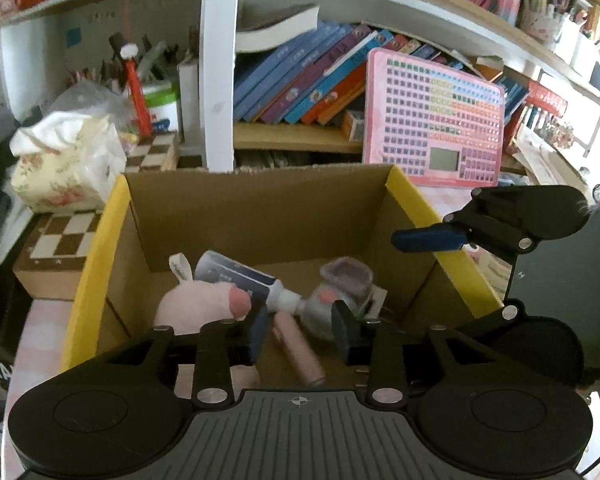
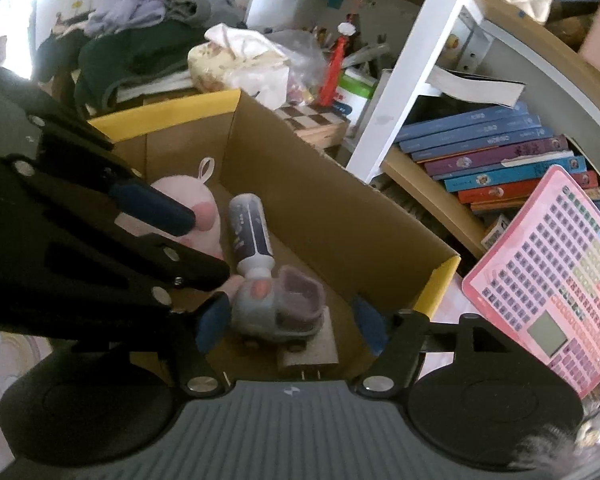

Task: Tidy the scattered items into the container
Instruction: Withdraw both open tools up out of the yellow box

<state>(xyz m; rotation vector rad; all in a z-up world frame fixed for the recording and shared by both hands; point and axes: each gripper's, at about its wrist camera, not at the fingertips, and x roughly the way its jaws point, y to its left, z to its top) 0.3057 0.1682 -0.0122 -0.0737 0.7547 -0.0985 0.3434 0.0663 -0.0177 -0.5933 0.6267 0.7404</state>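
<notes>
An open cardboard box (image 1: pixel 260 216) with yellow flap edges holds a pink plush toy (image 1: pixel 196 304), a white and navy tube (image 1: pixel 240 278), a grey plush toy with a purple hat (image 1: pixel 340 284) and a pink cylinder (image 1: pixel 300 354). My left gripper (image 1: pixel 300 334) is open above the box, its jaws over the pink cylinder and holding nothing. My right gripper (image 2: pixel 290 330) is open above the box's near end, its jaws on either side of the grey plush toy (image 2: pixel 278 308) without touching it. The box (image 2: pixel 332 200), pink plush (image 2: pixel 204 216) and tube (image 2: pixel 250 232) also show in the right wrist view.
A pink keyboard toy (image 1: pixel 432 120) leans against the bookshelf behind the box. A chessboard box (image 1: pixel 60 248) and a floral tissue pack (image 1: pixel 64 164) sit left of the box. Books fill the shelf (image 1: pixel 300 80). Clothes (image 2: pixel 140 52) are piled beyond.
</notes>
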